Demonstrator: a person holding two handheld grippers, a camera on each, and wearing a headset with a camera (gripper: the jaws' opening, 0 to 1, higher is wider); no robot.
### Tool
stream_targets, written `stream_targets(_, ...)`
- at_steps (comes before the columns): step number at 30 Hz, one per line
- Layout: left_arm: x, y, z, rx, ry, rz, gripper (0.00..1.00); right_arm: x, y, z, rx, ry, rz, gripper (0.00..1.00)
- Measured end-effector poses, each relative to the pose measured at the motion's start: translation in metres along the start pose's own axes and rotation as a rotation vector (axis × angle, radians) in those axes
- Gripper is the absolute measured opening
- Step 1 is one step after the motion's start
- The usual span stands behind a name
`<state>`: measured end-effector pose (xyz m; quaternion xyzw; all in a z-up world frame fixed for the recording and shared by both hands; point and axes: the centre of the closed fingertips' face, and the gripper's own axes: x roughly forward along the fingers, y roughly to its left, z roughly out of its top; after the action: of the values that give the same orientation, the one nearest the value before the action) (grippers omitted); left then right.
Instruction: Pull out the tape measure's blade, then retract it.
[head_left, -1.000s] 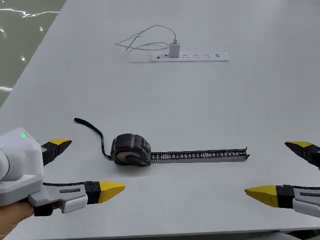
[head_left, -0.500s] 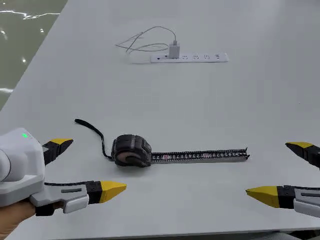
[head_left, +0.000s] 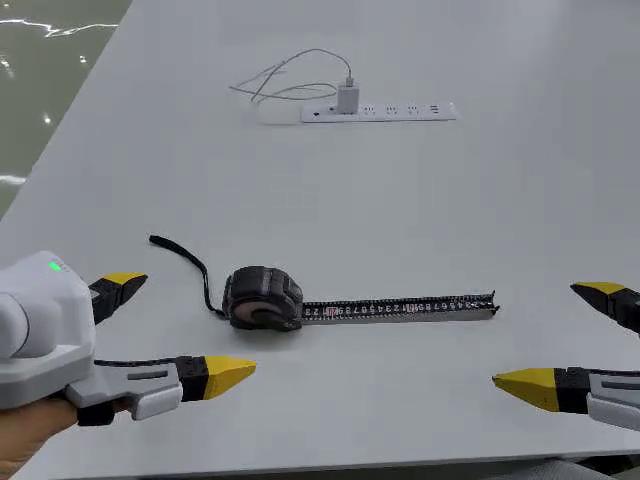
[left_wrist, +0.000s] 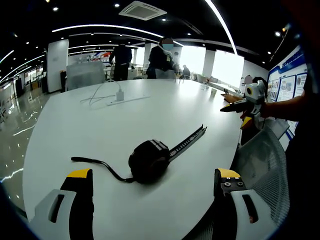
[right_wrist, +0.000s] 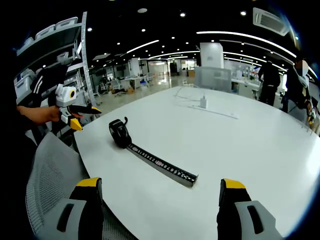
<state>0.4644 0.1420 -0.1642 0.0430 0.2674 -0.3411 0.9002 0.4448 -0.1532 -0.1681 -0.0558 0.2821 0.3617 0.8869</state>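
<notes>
Tape measure (head_left: 262, 298) lying between two wide-open grippers, blade (head_left: 400, 309) pulled out.
Its case is sitting on the table (head_left: 400, 200) just ahead of the left gripper (head_left: 180, 326), whose jaws are standing wide and gripping nothing. The blade is running from the case toward the right gripper (head_left: 559, 335), its tip stopping just ahead of those jaws, which are also gaping empty. Retraction is probably coming next. If the case is not being held when the lock releases, the blade could be whipping back and kicking the case sideways. A loose pinch on the thin tip could be slipping off.
</notes>
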Motion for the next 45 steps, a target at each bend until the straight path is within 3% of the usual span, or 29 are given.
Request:
stream_targets(6, 0.009, -0.004, 0.003, -0.005, -0.006, 0.019, 0.99, 0.004, -0.001, -0.001, 0.001, 0.001, 0.005, 0.96)
stream_targets(26, 0.046, -0.006, 0.023, -0.083, -0.052, 0.211, 0.99, 0.015, -0.012, 0.001, -0.003, 0.004, 0.033, 0.95)
stream_targets(29, 0.051, -0.004, 0.022, -0.072, -0.034, 0.25, 0.98, 0.016, -0.012, 0.0, -0.002, 0.006, 0.034, 0.95)
stream_targets(31, 0.056, -0.001, 0.024, -0.077, -0.046, 0.263, 0.98, 0.016, -0.013, 0.0, 0.0, 0.006, 0.034, 0.95)
stream_targets(36, 0.061, 0.004, 0.021, -0.126, -0.043, 0.303, 0.96, 0.018, -0.012, -0.001, 0.004, 0.008, 0.038, 0.95)
stream_targets(40, 0.068, 0.008, 0.01, -0.209, -0.033, 0.329, 0.95, 0.02, -0.012, -0.002, 0.005, 0.009, 0.041, 0.95)
stream_targets(42, 0.069, 0.009, 0.01, -0.24, -0.048, 0.347, 0.95, 0.021, -0.012, -0.002, 0.005, 0.007, 0.042, 0.95)
stream_targets(45, 0.073, 0.01, 0.007, -0.251, -0.046, 0.362, 0.94, 0.021, -0.012, -0.002, 0.007, 0.007, 0.045, 0.95)
